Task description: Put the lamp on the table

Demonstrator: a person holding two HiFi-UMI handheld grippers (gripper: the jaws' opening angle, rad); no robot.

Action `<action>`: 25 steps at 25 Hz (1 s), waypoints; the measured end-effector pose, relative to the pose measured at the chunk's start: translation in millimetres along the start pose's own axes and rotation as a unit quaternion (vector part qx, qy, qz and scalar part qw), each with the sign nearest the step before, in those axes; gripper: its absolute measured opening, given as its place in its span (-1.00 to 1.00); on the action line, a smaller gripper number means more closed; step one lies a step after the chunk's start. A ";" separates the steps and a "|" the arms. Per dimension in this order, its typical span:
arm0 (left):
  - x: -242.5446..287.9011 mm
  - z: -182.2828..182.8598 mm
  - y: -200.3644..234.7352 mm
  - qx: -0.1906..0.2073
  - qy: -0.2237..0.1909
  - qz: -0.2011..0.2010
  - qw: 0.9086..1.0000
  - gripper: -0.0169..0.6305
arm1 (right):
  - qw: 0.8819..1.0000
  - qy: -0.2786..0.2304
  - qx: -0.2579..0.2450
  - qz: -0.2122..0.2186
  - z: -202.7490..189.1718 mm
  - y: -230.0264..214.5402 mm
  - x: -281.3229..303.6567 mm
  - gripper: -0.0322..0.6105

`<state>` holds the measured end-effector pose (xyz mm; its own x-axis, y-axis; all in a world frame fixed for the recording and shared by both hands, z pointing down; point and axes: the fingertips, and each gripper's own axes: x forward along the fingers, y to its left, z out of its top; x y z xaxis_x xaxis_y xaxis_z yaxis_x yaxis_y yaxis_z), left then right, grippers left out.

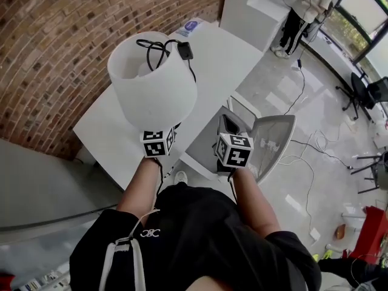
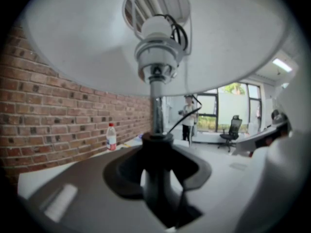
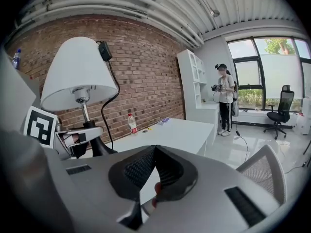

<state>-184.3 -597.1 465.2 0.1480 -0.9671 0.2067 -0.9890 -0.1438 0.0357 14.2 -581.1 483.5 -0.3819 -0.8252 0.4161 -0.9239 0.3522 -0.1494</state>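
Lamp (image 1: 151, 80): white-shade table lamp, upright and up in the air by the near end of the white table (image 1: 224, 50), not set down yet. Couldn't tell whether the base had cleared the near edge, since the shade covered it in the head view.
Left gripper (image 2: 156, 152): clamped on the lamp's dark neck just above the base, jaws partway apart with the neck filling the gap. So the whole thing rode on one low grip.
Right gripper (image 3: 154, 152): jaws closed tip to tip with nothing in them, just floating beside the lamp over by the mesh chair (image 1: 274, 139).
Cord (image 1: 159, 48): black, bundled loose on top of the shade with the plug (image 1: 185, 50) sitting at the rim and one strand running down the side.
Table clutter: water bottle (image 3: 131, 124) stood by the wall-side edge, with a few small bits beyond it toward the far end.
Worry 1: top-heavy shade plus a low grip, so I'd guess a quick stop could swing it round in the jaws.
Worry 2: coming in too low would knock the base on the near edge.
Worry 3: that cord bundle could slide off and snag the gripper, or end up under the base as it lands.
Worry 4: letting go before the base sat flat would mean a tip-over.
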 end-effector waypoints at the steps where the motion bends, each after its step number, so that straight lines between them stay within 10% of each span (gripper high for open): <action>1: 9.0 1.2 5.8 0.001 0.000 -0.003 1.000 -0.50 | 1.000 0.001 -0.001 -0.005 2.3 -0.3 5.9 -0.93; 25: 227.9 -41.2 99.2 0.040 0.029 -0.068 0.996 -0.50 | 0.987 0.097 0.073 -0.108 -12.2 -41.7 99.7 -0.93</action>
<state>-248.4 -823.1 556.1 0.2780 -0.9244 0.2612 -0.9567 -0.2907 -0.0108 14.9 -672.6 542.2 -0.1765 -0.7686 0.6149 -0.9824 0.0984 -0.1590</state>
